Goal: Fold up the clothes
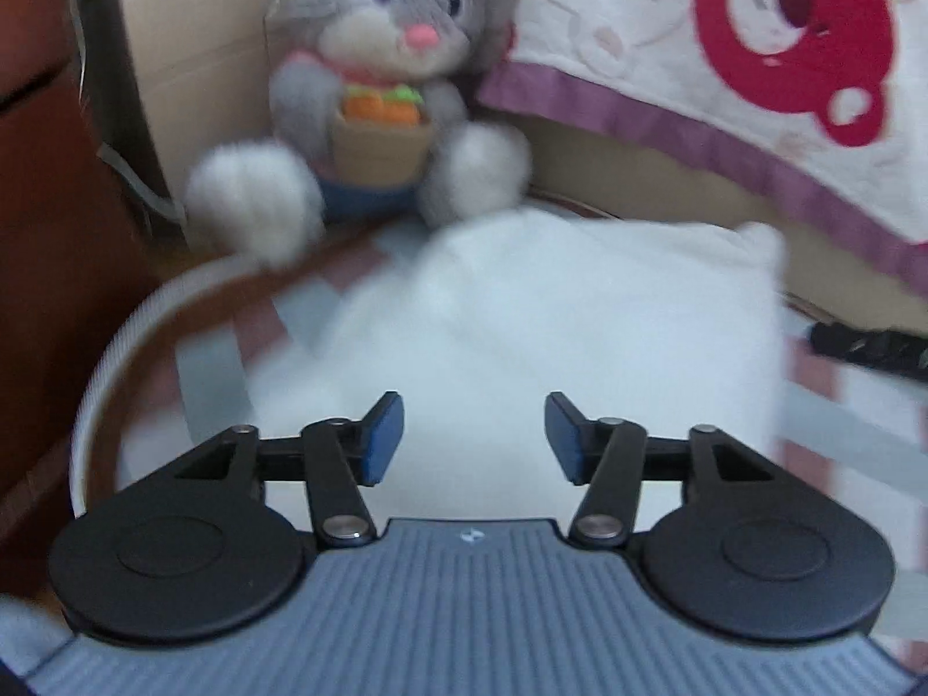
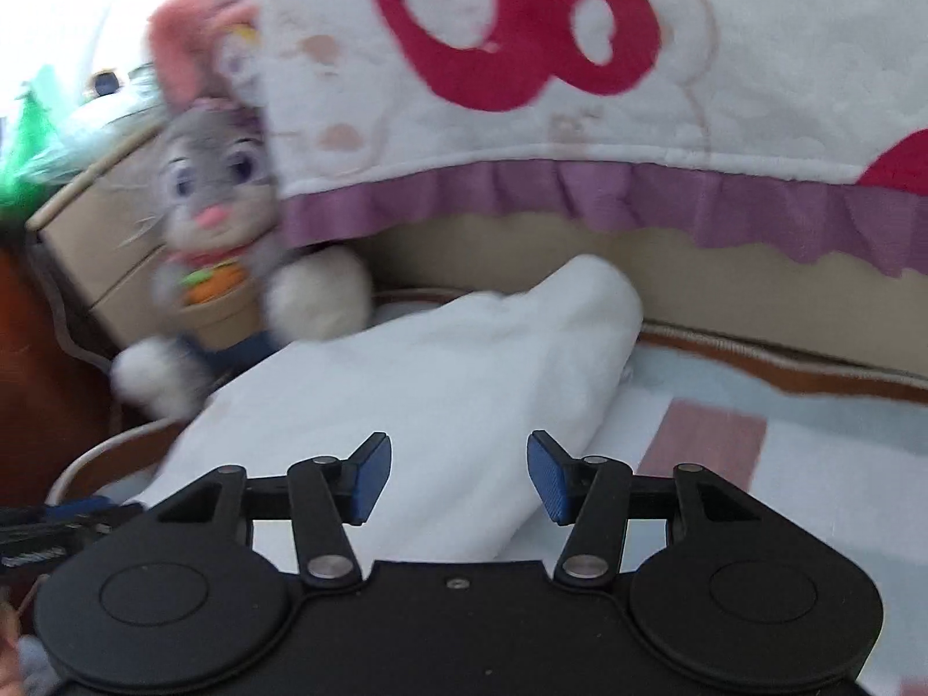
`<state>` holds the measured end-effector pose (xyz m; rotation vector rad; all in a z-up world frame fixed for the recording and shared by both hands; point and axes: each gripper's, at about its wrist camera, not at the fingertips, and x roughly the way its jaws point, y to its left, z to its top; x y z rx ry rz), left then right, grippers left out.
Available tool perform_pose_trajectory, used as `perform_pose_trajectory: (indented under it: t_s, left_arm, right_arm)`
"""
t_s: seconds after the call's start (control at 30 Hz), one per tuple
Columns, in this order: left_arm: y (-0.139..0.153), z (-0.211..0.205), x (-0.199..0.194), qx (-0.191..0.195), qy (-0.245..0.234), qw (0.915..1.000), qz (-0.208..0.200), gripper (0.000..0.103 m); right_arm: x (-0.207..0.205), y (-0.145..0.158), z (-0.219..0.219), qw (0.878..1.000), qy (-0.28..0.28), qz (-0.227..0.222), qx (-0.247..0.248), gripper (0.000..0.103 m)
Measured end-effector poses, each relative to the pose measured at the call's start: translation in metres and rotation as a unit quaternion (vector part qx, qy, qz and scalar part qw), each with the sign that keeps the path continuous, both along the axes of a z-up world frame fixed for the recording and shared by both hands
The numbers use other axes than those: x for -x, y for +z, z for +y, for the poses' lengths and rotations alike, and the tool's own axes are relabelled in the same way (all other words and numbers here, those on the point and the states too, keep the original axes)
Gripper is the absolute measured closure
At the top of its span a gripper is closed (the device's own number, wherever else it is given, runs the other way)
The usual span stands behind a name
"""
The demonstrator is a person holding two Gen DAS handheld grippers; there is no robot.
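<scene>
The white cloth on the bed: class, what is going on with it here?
A person is folding clothes with a handheld gripper in each hand. The white cloth lies bunched on the checked bedcover, in front of a plush rabbit and a blanket with a red bear. The left gripper and the right gripper both hover over the cloth with jaws apart and nothing between the pads, so neither holds it.
</scene>
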<state>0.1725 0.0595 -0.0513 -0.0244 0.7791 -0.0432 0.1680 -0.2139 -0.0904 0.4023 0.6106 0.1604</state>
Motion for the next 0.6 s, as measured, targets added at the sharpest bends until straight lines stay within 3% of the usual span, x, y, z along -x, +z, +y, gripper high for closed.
perform_pose_trajectory:
  t_s: [0.23, 0.5, 0.6]
  left_arm:
    - [0.030, -0.041, 0.085, 0.020, 0.013, 0.9996, -0.016, 0.036]
    - [0.065, -0.068, 0.168, -0.060, 0.012, 0.9970, -0.047, 0.009]
    - [0.078, -0.073, 0.196, -0.069, 0.003, 0.9963, -0.051, 0.007]
  right_arm:
    - [0.057, 0.033, 0.029, 0.997, 0.056, -0.018, 0.053, 0.043]
    - [0.140, 0.073, 0.019, 0.996, 0.057, -0.016, 0.059, 0.039]
    - [0.171, 0.082, 0.011, 0.997, 0.043, 0.000, 0.061, 0.037]
